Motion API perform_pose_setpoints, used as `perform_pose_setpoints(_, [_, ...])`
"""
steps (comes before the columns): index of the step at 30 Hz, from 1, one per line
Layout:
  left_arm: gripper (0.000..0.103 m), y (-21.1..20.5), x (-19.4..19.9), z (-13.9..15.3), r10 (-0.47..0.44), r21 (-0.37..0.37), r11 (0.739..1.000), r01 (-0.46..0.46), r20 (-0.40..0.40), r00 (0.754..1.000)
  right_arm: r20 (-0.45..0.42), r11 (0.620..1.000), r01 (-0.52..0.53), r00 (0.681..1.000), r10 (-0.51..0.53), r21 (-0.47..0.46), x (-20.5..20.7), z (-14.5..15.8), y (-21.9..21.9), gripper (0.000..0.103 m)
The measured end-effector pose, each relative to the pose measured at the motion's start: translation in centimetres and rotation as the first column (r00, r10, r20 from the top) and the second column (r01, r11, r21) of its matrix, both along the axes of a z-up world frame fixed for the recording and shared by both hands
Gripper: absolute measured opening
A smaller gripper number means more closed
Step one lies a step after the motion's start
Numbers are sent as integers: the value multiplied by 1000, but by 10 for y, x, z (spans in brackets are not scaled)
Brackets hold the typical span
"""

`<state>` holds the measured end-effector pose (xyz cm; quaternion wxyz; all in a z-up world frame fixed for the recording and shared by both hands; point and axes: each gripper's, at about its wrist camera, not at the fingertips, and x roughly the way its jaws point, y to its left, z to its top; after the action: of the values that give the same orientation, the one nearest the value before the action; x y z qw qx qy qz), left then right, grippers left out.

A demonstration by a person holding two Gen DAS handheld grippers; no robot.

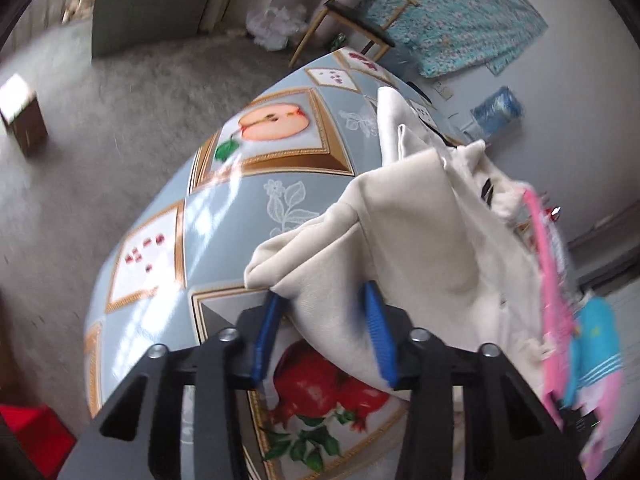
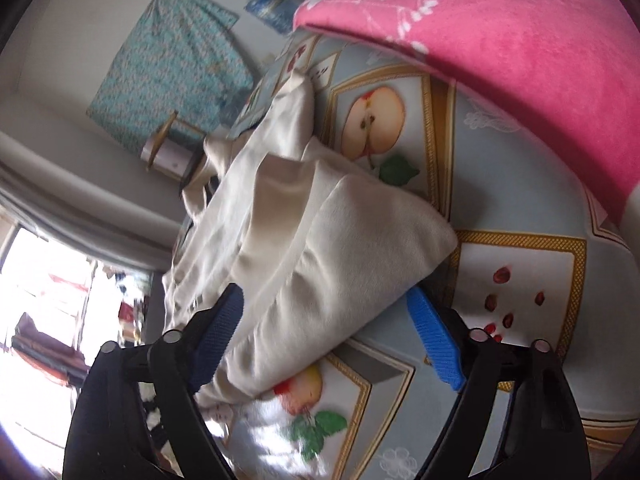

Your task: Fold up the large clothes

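A large cream garment [image 1: 408,232] lies bunched on a table with a fruit-print cloth [image 1: 224,216]. My left gripper [image 1: 326,300] has its blue fingers [image 1: 266,332] spread apart, with a fold of the cream cloth lying between them over the table. In the right wrist view the same cream garment [image 2: 320,240] is heaped on the table [image 2: 520,280]. My right gripper [image 2: 324,304] is wide open, its blue fingers [image 2: 434,340] on either side of the thick folded edge of the garment.
A pink patterned blanket [image 2: 520,40] lies on the table's far side; pink and blue fabric [image 1: 580,320] hangs at the right edge. A wooden chair [image 1: 352,12], a teal quilt [image 1: 460,8], a cardboard box [image 1: 24,120] and a red box [image 1: 32,432] stand on the grey carpet.
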<state>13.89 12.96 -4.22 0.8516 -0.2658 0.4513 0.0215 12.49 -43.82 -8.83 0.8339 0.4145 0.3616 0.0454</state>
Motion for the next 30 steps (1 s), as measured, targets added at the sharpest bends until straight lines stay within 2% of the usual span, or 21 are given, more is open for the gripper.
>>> perform_pose_setpoints(4, [19,-17,-4,4,-70,192,980,56,68,995,19,997,71,997,-70,-6,6,-2,-2,63])
perform_pose_setpoints(5, [18,-22,-5,7,-90,242,968,66,89,992,18,996,84,996,-83,-40,7,-1,-1,54])
perform_pose_setpoints(6, [15,-28,-8,11,-114,304,950,75,113,987,9,993,91,996,-91,-80,9,0,2,37])
perform_pose_setpoints(7, [13,-34,-9,15,-131,347,935,79,129,983,-3,985,97,995,-99,-144,10,3,6,28])
perform_pose_setpoints(8, [12,-39,-14,20,-149,390,918,77,156,976,-2,977,92,996,-95,-190,10,5,9,11])
perform_pose_setpoints(9, [10,-43,-17,26,-164,416,906,76,181,970,11,975,82,997,-81,-205,7,8,11,6])
perform_pose_setpoints(12, [8,-51,-28,43,-208,475,877,72,240,948,58,953,82,996,-68,-293,-9,26,17,4])
perform_pose_setpoints(14, [7,-54,-36,56,-235,494,866,76,268,934,86,945,81,995,-56,-318,-20,35,20,4])
perform_pose_setpoints(17, [7,-53,-47,72,-265,504,859,87,292,919,110,942,64,993,-29,-328,-35,47,22,4])
perform_pose_setpoints(19, [7,-47,-56,80,-274,495,863,100,293,916,116,931,52,993,-10,-363,-46,53,28,4])
perform_pose_setpoints(24, [7,-28,-93,80,-289,469,868,161,214,933,85,931,29,996,2,-364,-79,50,27,4])
perform_pose_setpoints(26, [7,-21,-100,67,-286,441,876,195,150,946,39,936,11,999,3,-351,-84,36,24,5])
perform_pose_setpoints(28, [12,-16,-100,44,-284,393,888,239,61,957,-29,944,-25,999,17,-329,-78,18,22,8])
perform_pose_setpoints(30, [16,-11,-99,30,-268,372,894,250,-3,964,-109,950,-39,994,5,-309,-71,0,17,24])
